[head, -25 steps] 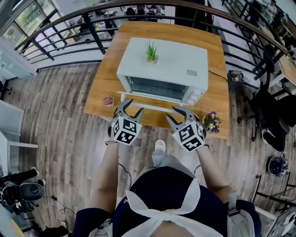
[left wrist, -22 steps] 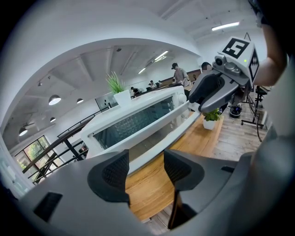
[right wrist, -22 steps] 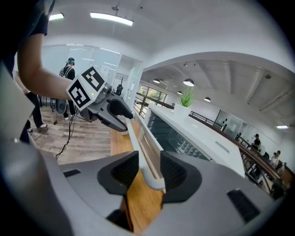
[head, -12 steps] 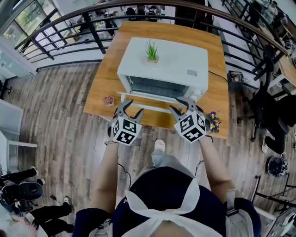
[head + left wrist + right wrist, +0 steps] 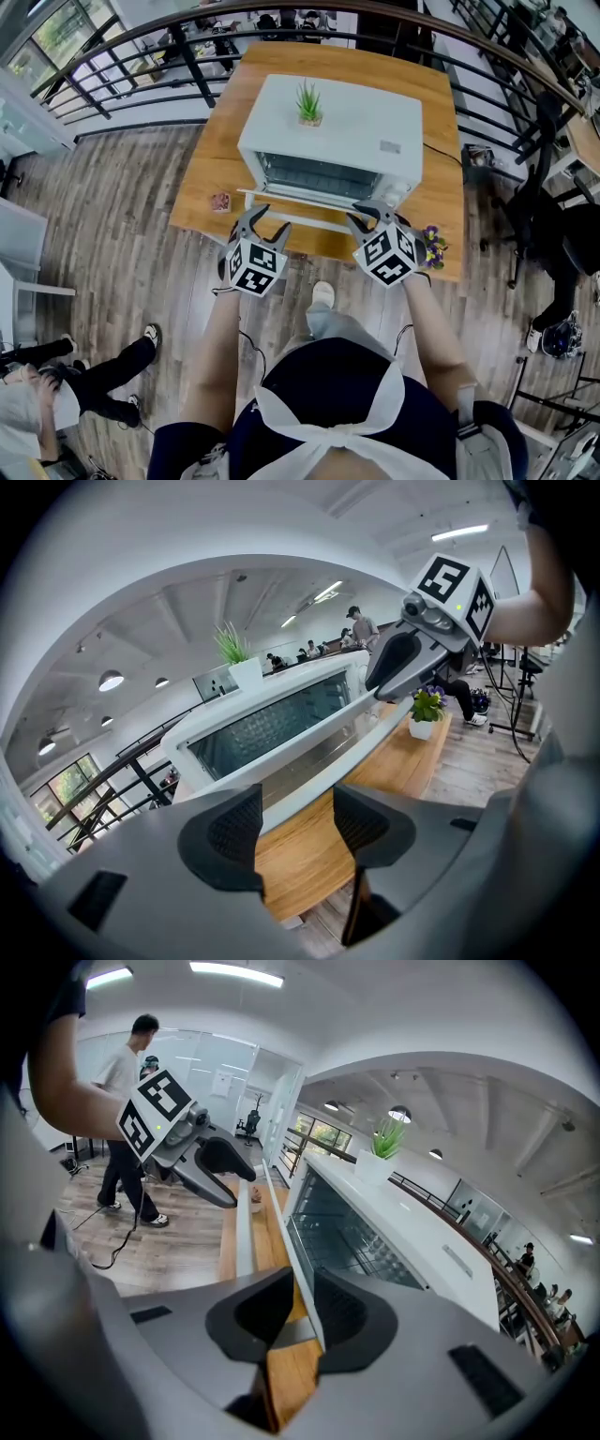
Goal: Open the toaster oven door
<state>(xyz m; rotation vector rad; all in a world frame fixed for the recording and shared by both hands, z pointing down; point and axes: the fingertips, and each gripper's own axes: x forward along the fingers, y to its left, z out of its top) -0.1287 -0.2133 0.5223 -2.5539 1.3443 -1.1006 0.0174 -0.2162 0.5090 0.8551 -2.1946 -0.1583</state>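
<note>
A white toaster oven [image 5: 347, 112] stands on a wooden table [image 5: 202, 183], its glass door [image 5: 352, 1232] facing me with a long white handle bar [image 5: 314, 221] along its front. My right gripper [image 5: 377, 214] is at the door's right end. In the right gripper view its jaws have just been closing, and the right gripper [image 5: 302, 1309] now has the door's thin white edge pinched between its pads. My left gripper [image 5: 261, 221] hovers at the handle's left end. Its pads stand apart in the left gripper view, just short of the handle [image 5: 309, 761], with nothing between them.
A small potted plant [image 5: 307, 103] sits on top of the oven. A purple flower pot [image 5: 430, 247] stands at the table's front right corner and a small object [image 5: 220, 202] at its front left. Black railings [image 5: 141, 70] run behind. A person [image 5: 94, 380] stands on the floor at lower left.
My right gripper moved forward to the door's right end and its jaws narrowed onto the door edge. The left gripper stayed put. A person walked into the lower left.
</note>
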